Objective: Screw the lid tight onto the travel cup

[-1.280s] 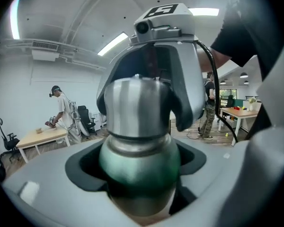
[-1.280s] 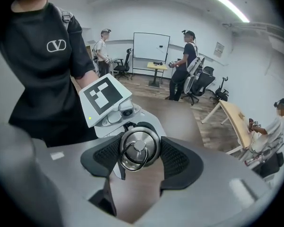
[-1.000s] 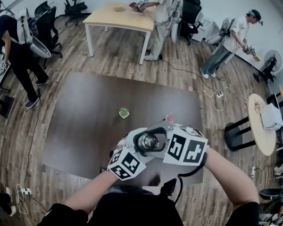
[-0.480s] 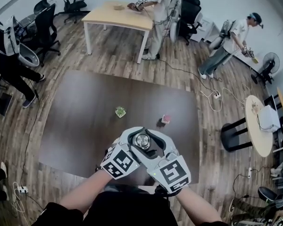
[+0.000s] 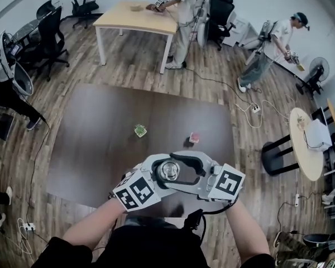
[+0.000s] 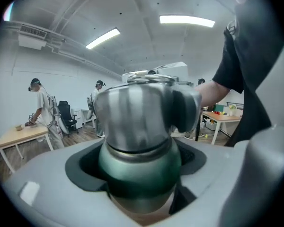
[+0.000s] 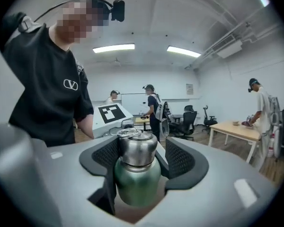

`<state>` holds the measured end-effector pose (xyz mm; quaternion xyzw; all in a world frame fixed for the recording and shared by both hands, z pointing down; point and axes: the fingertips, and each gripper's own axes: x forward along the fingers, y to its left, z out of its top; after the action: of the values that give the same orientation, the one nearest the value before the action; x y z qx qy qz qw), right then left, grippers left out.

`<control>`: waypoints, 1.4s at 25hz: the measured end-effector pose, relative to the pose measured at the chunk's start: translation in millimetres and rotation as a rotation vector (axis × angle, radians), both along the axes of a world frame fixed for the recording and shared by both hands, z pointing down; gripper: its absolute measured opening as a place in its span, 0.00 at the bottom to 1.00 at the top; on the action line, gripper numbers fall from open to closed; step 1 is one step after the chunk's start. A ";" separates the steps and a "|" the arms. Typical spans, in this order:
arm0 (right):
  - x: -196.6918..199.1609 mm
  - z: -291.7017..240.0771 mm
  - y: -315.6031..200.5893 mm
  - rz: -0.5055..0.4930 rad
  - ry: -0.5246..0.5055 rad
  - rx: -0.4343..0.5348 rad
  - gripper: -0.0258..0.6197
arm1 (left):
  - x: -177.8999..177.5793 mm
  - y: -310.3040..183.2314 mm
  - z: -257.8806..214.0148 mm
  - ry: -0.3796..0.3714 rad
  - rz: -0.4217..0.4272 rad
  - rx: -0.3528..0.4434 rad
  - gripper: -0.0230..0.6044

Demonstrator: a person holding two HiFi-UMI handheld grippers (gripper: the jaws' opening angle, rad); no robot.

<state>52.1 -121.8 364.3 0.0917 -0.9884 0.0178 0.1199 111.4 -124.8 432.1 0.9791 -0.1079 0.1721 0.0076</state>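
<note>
Head view: travel cup (image 5: 169, 170) in left gripper (image 5: 164, 175), near table's (image 5: 95, 149) front edge

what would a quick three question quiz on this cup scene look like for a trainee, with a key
1. True or false: the steel lid sits on top of the travel cup.
2. The left gripper has its pads pressed on: A) the lid B) the cup's green body C) nothing.
3. How many small things lie on the dark table?
Key: 1 true. 2 B. 3 two, a green one and a pink one.
</note>
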 end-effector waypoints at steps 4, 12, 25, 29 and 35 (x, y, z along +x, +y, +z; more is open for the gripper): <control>-4.3 -4.9 7.6 -0.055 0.010 -0.052 0.46 | 0.7 7.2 -0.4 -0.011 0.009 0.000 0.66; -12.8 -6.7 -12.7 0.491 -0.050 -0.014 0.45 | -14.0 -13.6 -6.2 0.013 -0.142 0.003 0.66; 5.1 -18.7 12.5 0.281 -0.142 -0.018 0.48 | -16.3 9.2 -13.7 0.042 -0.031 -0.025 0.66; 0.8 -11.8 22.2 0.002 -0.020 0.006 0.48 | -14.3 15.1 -16.1 0.027 0.010 -0.013 0.66; -3.4 -15.6 23.3 -0.122 0.027 -0.013 0.45 | -6.0 22.5 -17.6 0.028 0.040 -0.011 0.66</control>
<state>48.7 -98.5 348.7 0.0308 -0.9903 0.0159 0.1345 105.5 -102.4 414.4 0.9833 -0.0873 0.1590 0.0111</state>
